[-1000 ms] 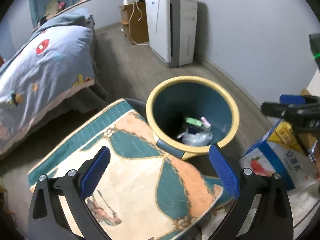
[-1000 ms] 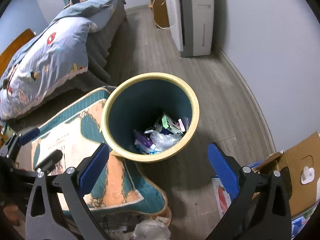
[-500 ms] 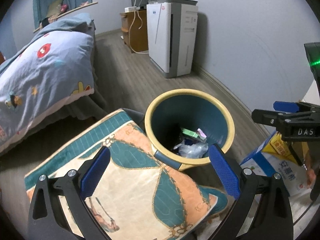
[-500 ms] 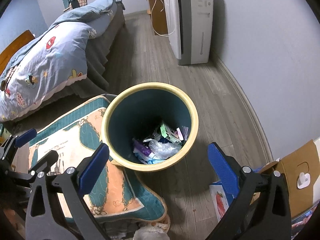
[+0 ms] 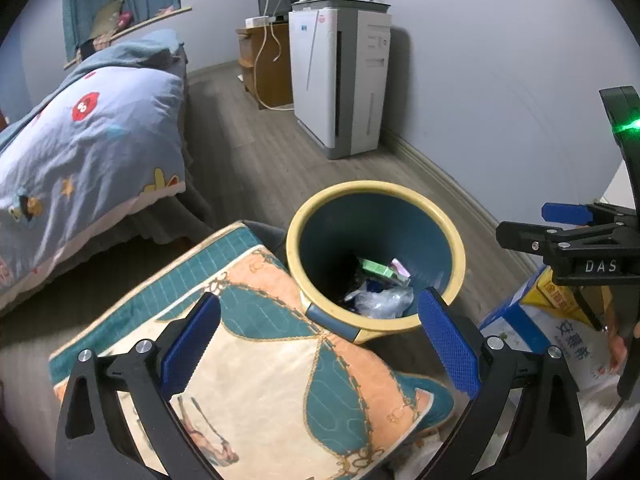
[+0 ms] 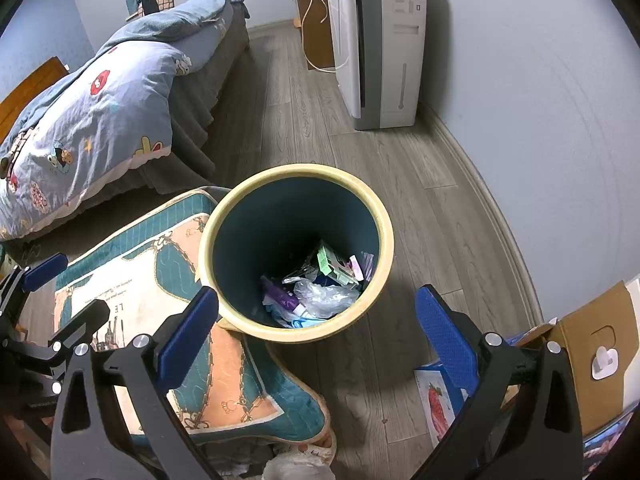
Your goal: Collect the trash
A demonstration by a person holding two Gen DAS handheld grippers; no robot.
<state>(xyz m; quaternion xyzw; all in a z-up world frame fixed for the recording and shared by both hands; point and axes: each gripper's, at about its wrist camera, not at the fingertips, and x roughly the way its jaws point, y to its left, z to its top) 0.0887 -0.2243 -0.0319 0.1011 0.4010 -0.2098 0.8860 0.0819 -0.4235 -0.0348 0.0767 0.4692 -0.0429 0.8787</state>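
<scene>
My left wrist camera looks forward and down past its own tongs (image 5: 320, 344), over a cushion (image 5: 256, 344) to the bin (image 5: 456, 248), with the right tongs (image 5: 568, 236) at its right edge. My right wrist camera sits higher and nearer the bin (image 6: 384, 216), looking almost straight into it, with the left tongs (image 6: 60, 292) at its left edge. Both face the same way down the room. They share the bin, cushion (image 6: 132, 264), bed (image 5: 88, 128) (image 6: 108, 104), floor (image 5: 256, 160) (image 6: 400, 176), purifier (image 5: 340, 80) (image 6: 380, 48) and wall (image 5: 500, 60) (image 6: 540, 80).
</scene>
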